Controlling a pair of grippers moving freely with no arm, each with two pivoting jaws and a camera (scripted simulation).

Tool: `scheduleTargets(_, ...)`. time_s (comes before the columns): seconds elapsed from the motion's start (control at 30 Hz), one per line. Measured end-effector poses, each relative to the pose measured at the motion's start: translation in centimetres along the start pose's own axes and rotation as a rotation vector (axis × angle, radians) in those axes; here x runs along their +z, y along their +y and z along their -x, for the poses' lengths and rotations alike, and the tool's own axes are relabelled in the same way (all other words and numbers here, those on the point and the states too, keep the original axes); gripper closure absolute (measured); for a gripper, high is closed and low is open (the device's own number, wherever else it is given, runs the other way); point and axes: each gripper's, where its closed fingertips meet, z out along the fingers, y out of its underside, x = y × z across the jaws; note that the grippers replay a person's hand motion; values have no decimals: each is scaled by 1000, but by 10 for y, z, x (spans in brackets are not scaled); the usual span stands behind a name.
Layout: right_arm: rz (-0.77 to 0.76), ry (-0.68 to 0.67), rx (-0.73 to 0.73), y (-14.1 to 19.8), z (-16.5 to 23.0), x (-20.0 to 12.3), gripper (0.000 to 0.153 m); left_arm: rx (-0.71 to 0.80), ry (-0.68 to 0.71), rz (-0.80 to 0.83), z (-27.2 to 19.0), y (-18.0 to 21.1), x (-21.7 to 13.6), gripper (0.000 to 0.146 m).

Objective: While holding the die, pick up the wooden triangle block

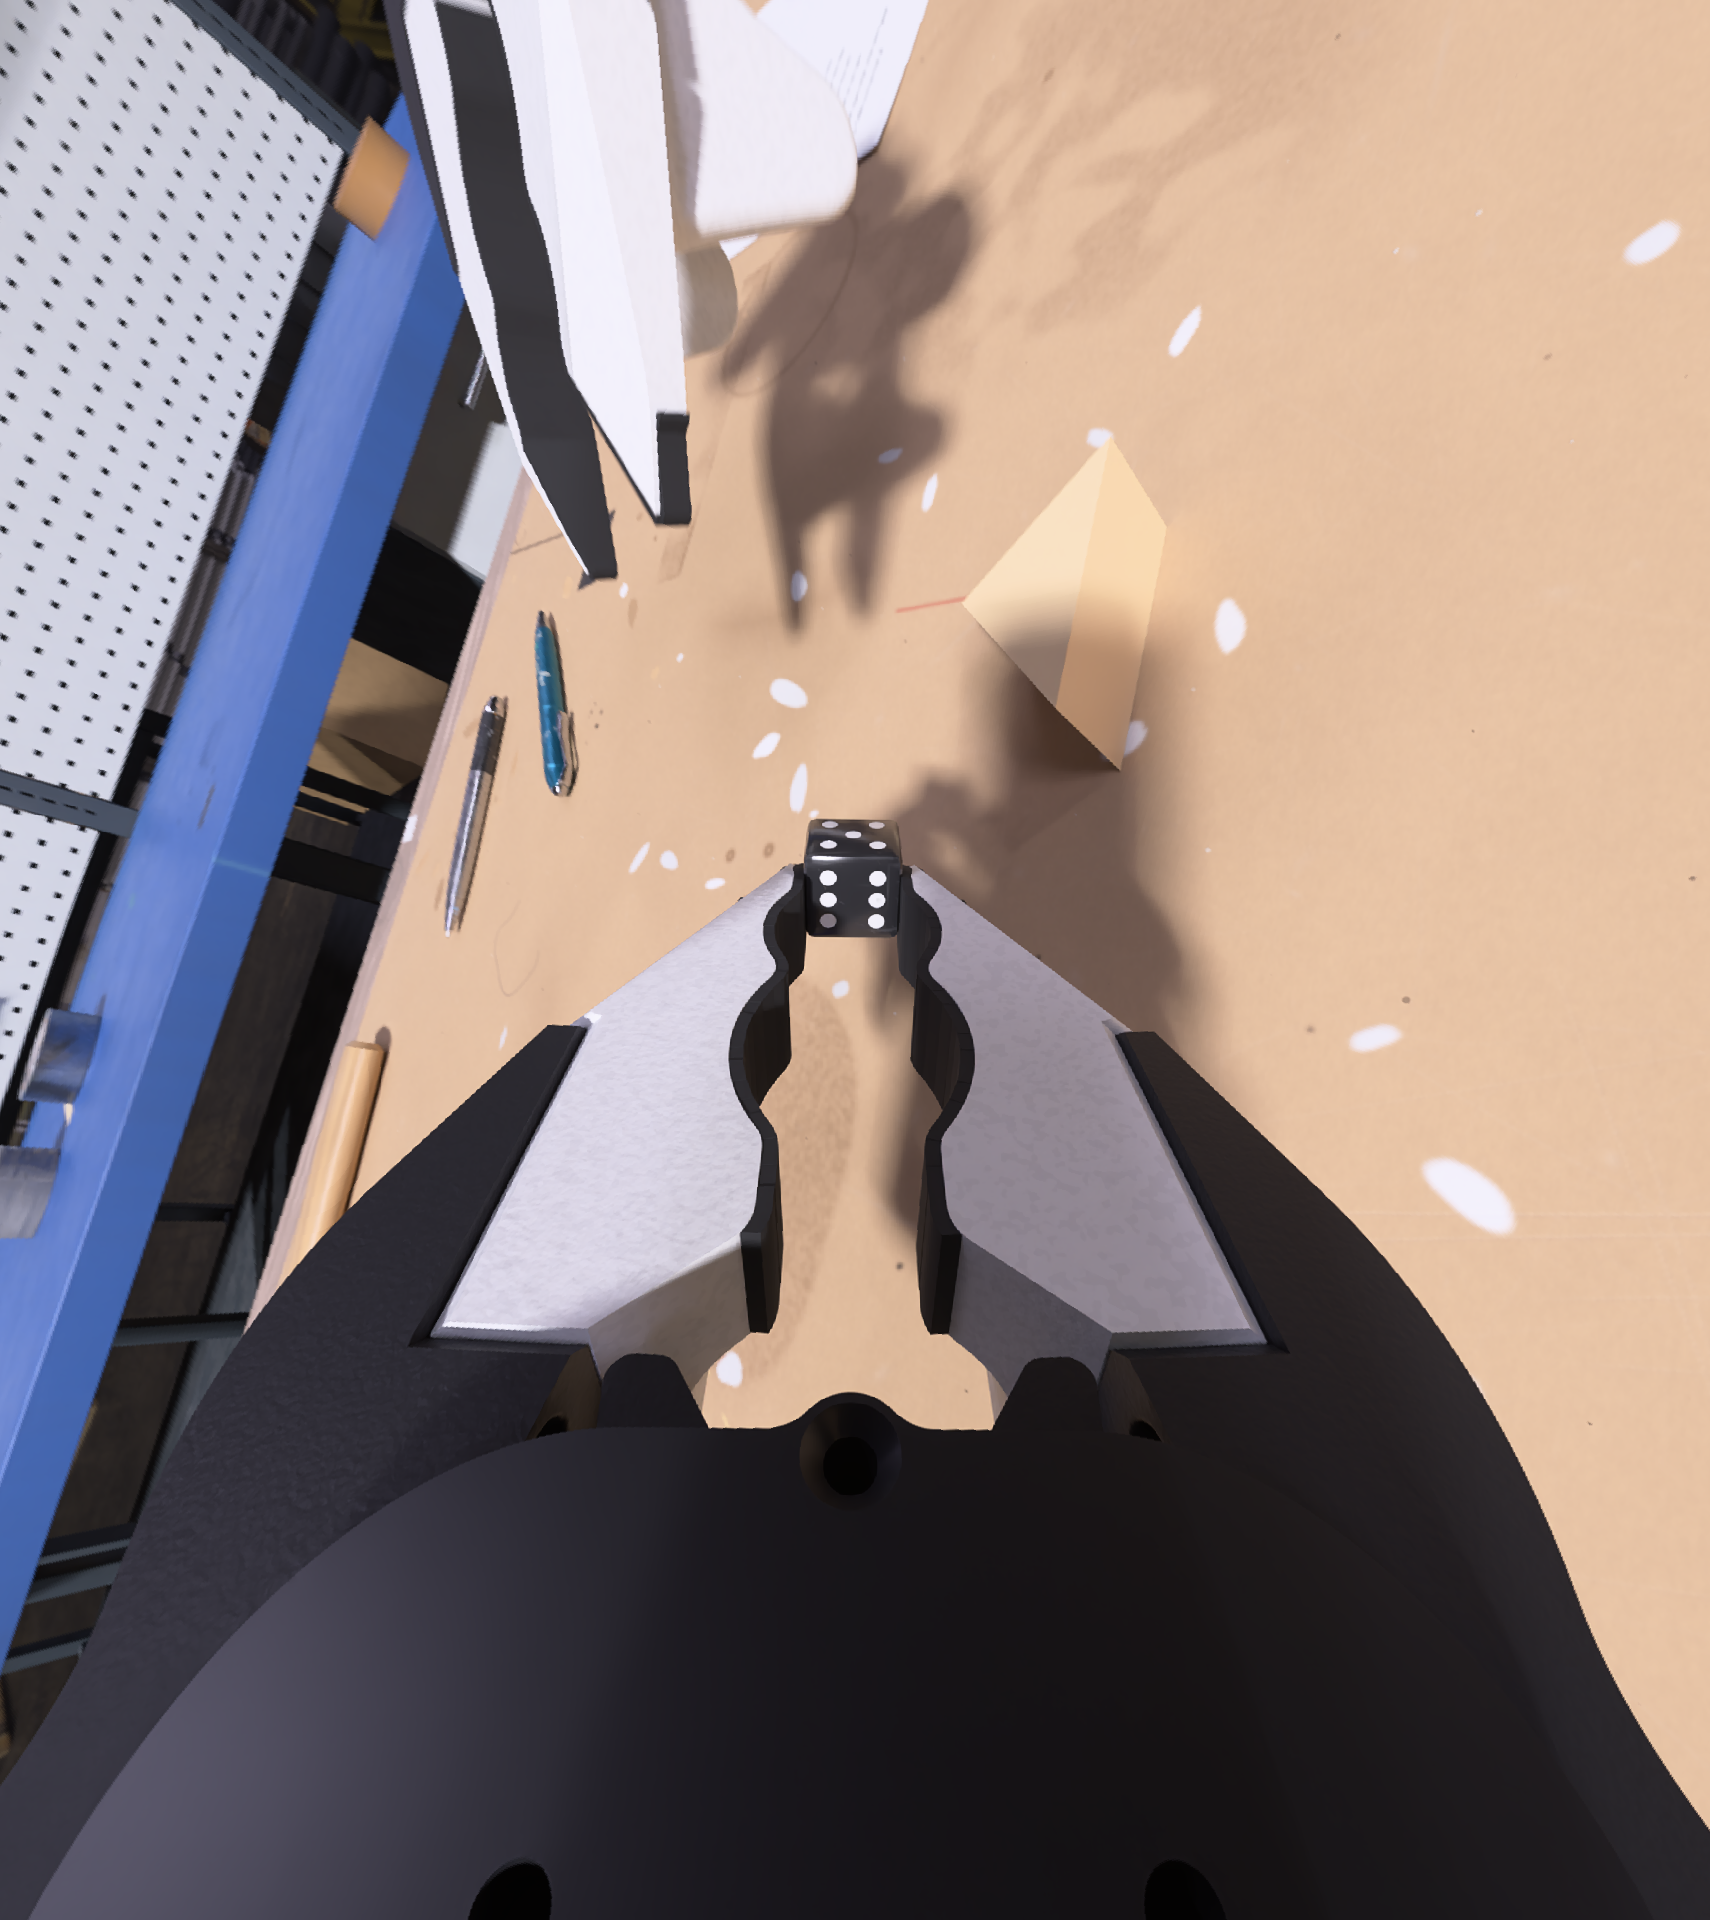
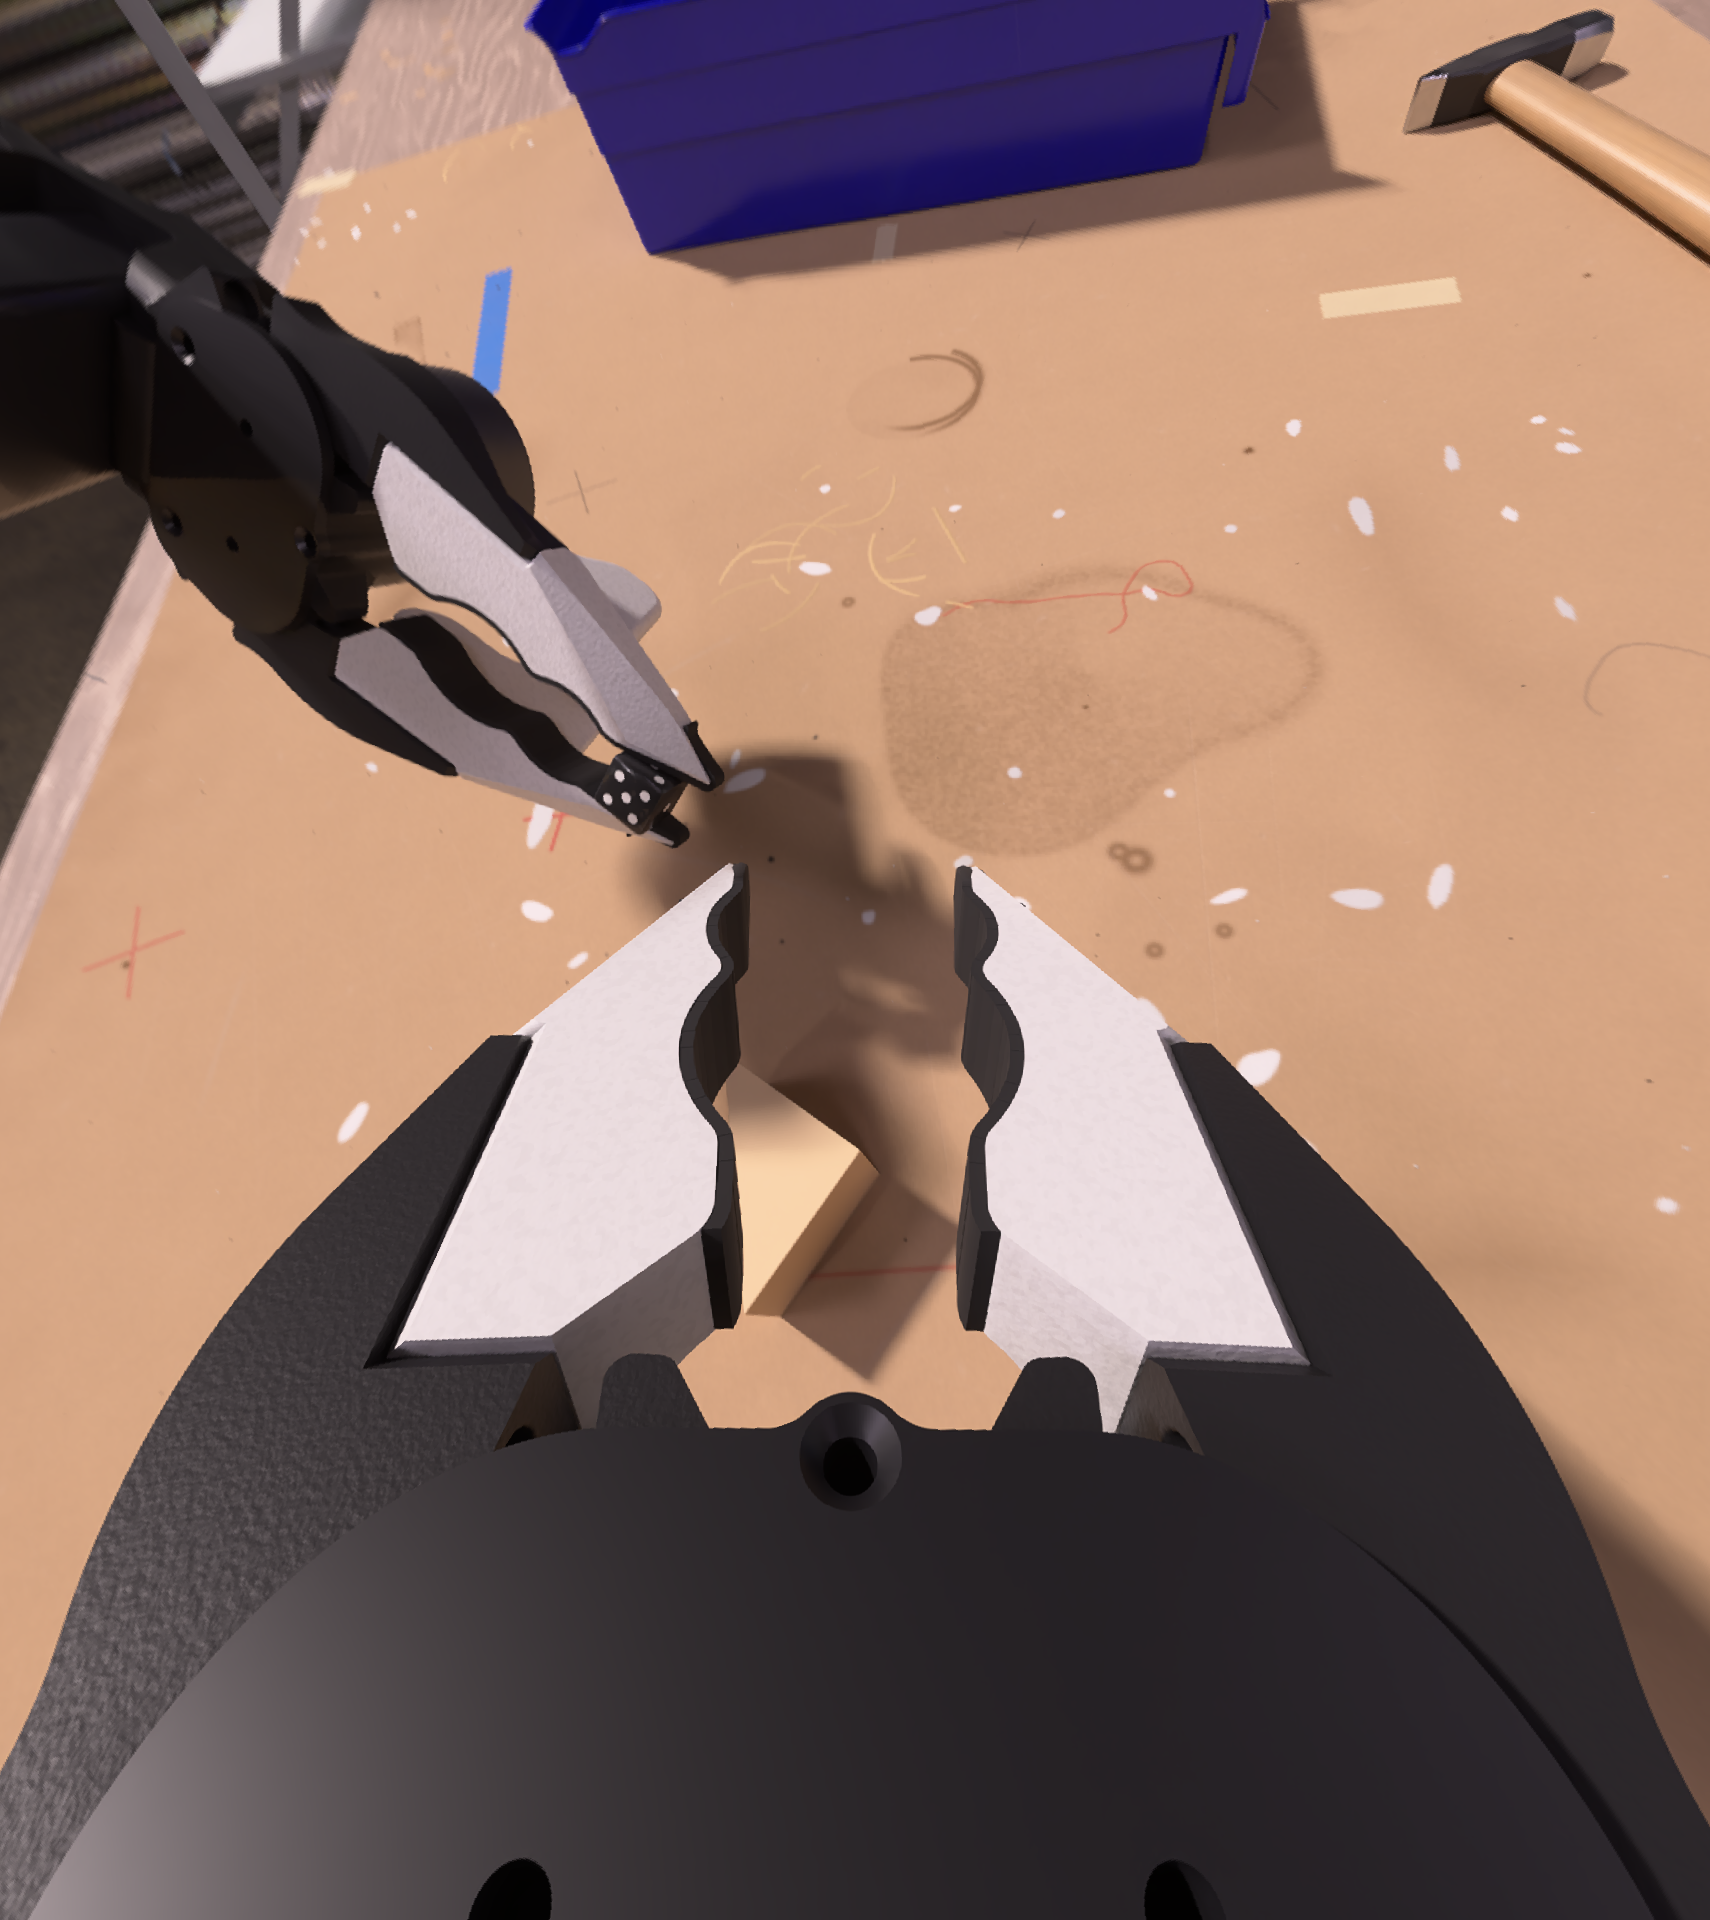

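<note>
My left gripper (image 1: 851, 878) is shut on a black die with white pips (image 1: 851, 899), held at its fingertips just above the tan bench. It also shows in the right wrist view (image 2: 693, 802) with the die (image 2: 635, 795). The wooden triangle block (image 1: 1079, 592) lies on the bench ahead and to the right of the die. My right gripper (image 2: 851, 883) is open, and the block (image 2: 799, 1205) sits low between its fingers, close to the left finger (image 2: 612, 1143) and partly hidden by it. The right gripper (image 1: 638, 535) hangs above the bench in the left wrist view.
A blue bin (image 2: 892, 114) stands at the far side and a hammer (image 2: 1609, 135) lies at the far right. Two pens (image 1: 552, 707) (image 1: 472, 810) lie near the bench edge. A blue beam (image 1: 238, 727) and pegboard (image 1: 51, 416) border that edge.
</note>
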Motion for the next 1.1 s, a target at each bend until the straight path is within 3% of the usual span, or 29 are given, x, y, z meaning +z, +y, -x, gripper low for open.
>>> scheduleTargets(0.3,192,60,-152,44,7,-8,98,-63,73,57,-16,14,8,130)
scheduleTargets(0.57,383,64,-283,94,13,12,99,-100,131,87,-25,22,15,130)
scheduleTargets(0.77,416,73,-308,102,12,21,115,-136,148,98,-25,26,15,130)
scheduleTargets(1.1,392,119,-333,97,2,14,115,-183,147,100,-22,28,21,130)
